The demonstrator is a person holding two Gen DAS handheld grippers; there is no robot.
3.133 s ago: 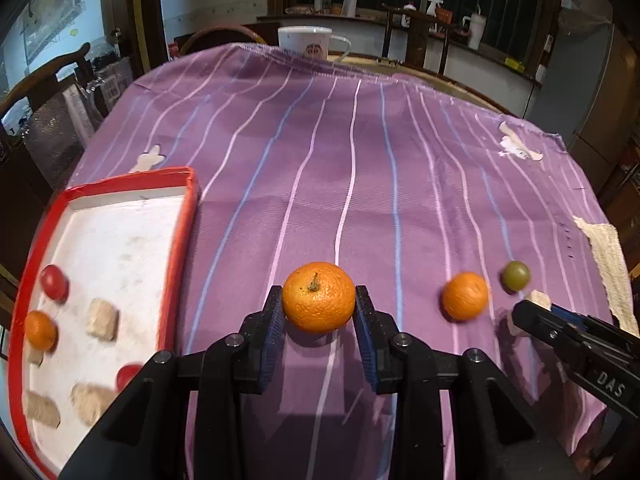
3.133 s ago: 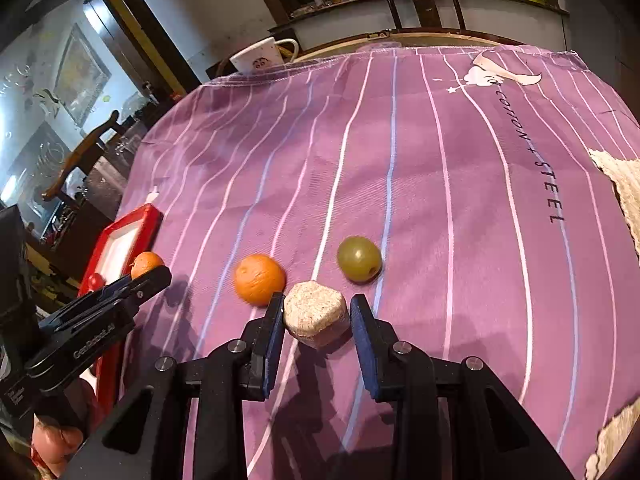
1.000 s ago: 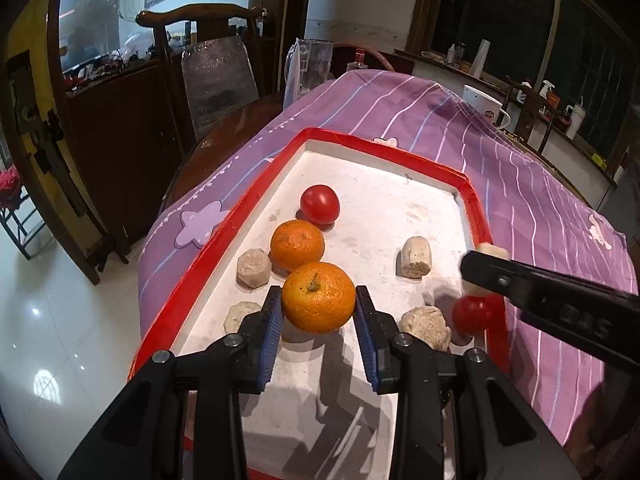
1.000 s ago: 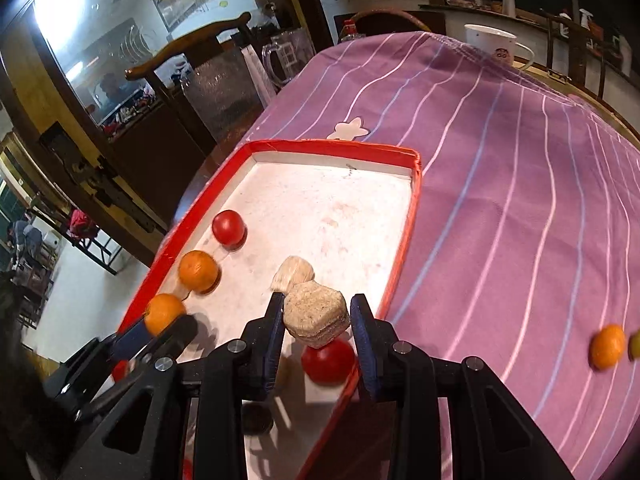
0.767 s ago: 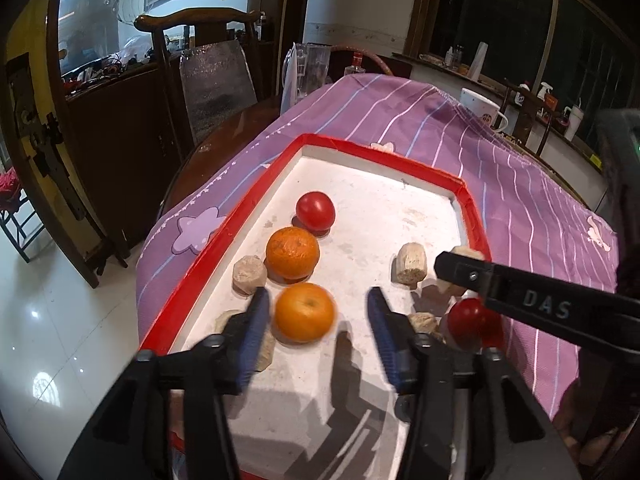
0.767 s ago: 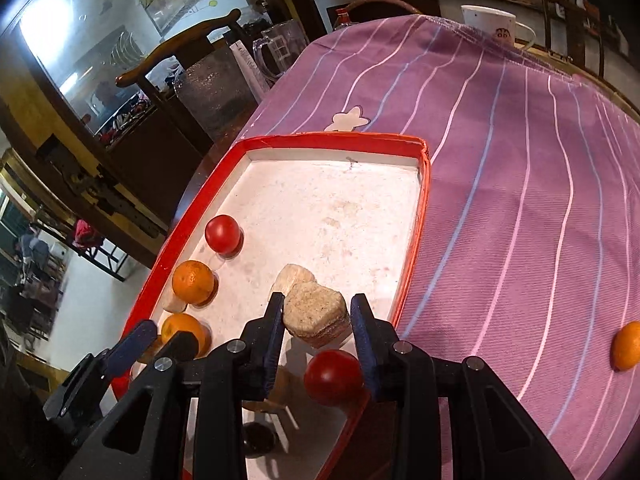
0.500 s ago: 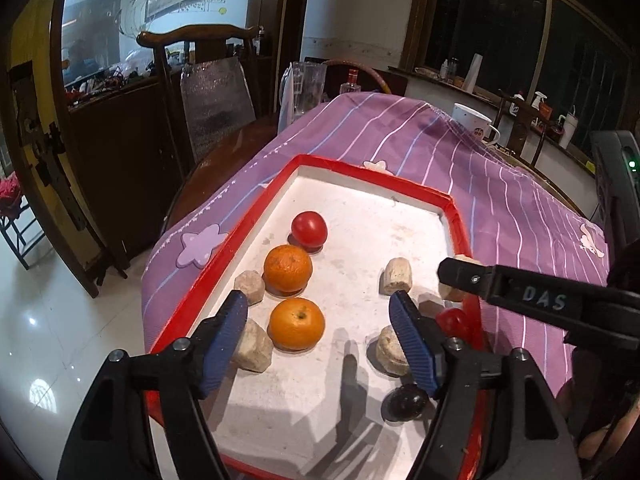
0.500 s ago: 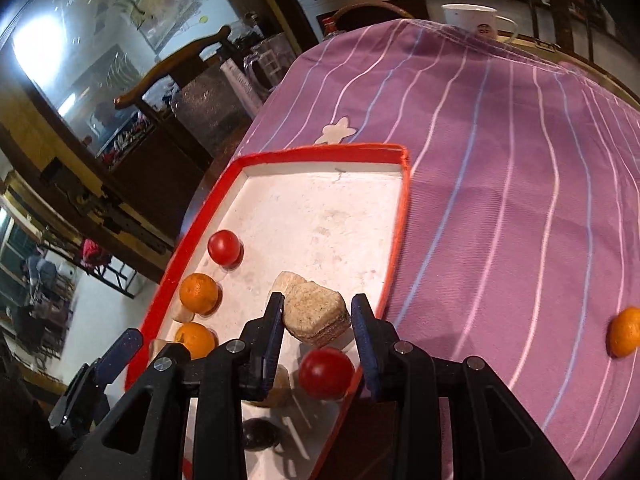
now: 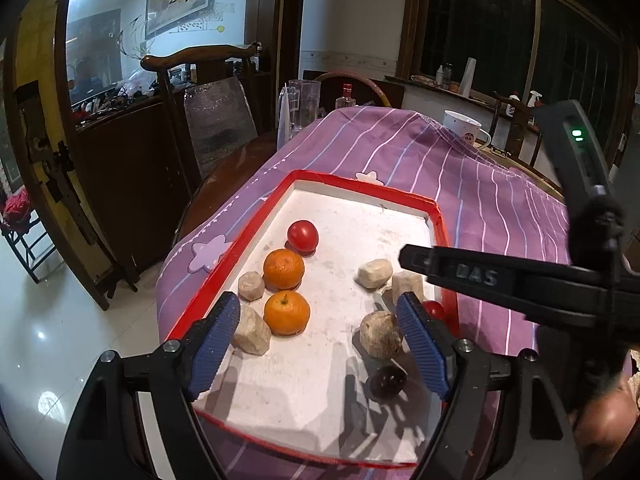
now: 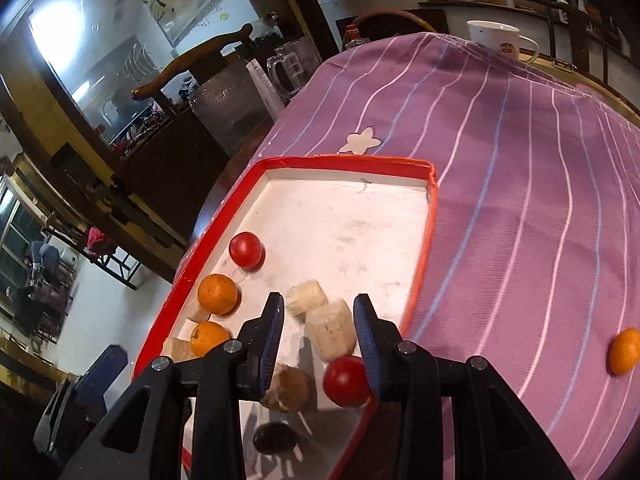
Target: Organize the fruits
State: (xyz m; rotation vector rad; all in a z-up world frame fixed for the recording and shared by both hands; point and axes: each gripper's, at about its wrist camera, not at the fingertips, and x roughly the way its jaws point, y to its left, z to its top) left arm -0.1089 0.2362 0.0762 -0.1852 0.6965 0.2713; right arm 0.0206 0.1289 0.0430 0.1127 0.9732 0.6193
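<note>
A red-rimmed white tray [image 9: 362, 182] [image 10: 424, 240] on the purple striped cloth holds two oranges [image 9: 286, 313] [image 9: 283, 268], red tomatoes [image 9: 303, 235] [image 10: 345, 380], several beige chunks and a dark fruit [image 9: 387, 381]. My left gripper [image 9: 316, 340] is open wide and empty above the tray's near end. My right gripper [image 10: 319, 334] is open over the tray's right side, with a beige chunk [image 10: 331, 334] lying loose on the tray between its fingers. It also shows in the left wrist view [image 9: 472, 276]. One orange [image 10: 624, 350] lies on the cloth outside the tray.
A white mug [image 9: 464, 130] [image 10: 498, 38] stands at the far table edge. A wooden chair [image 9: 200, 92], a glass pitcher [image 9: 302, 102] and a dark cabinet stand beyond the table's left side. The tray sits close to the table's left edge, above the tiled floor.
My left gripper let go of the orange in the tray, opened wide and drew back. My right gripper opened and the beige chunk now rests on the tray.
</note>
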